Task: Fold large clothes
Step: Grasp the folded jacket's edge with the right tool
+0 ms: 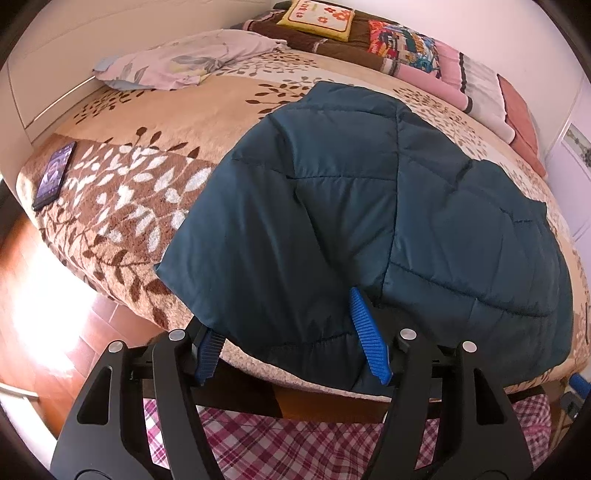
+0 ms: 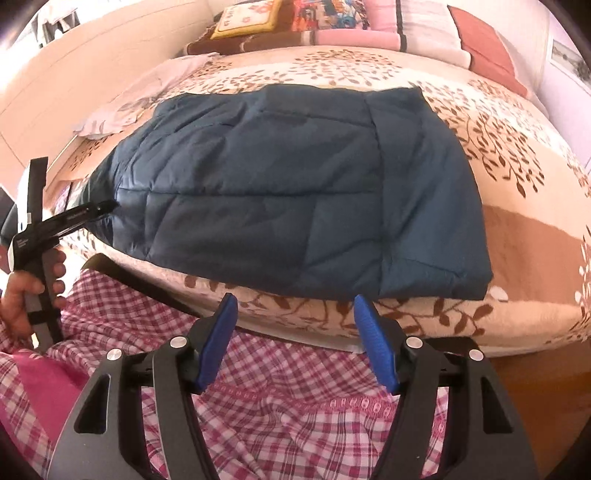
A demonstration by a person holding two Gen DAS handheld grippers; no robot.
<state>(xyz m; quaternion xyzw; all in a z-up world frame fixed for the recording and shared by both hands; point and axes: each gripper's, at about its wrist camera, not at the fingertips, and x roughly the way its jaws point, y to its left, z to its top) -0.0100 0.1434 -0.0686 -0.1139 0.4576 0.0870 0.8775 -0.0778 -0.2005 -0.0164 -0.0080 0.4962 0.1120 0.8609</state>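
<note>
A dark teal quilted jacket lies folded on the bed, near the front edge; it also shows in the right wrist view. My left gripper is open, with the jacket's near edge lying between and over its blue pads. From the right wrist view the left gripper reaches the jacket's left corner. My right gripper is open and empty, held just in front of the bed's edge, below the jacket's front hem.
The bed has a beige leaf-patterned blanket. A phone lies at its left corner. A crumpled pale garment and several pillows lie at the far side. The person's pink checked clothing is below the grippers. Wood floor is left.
</note>
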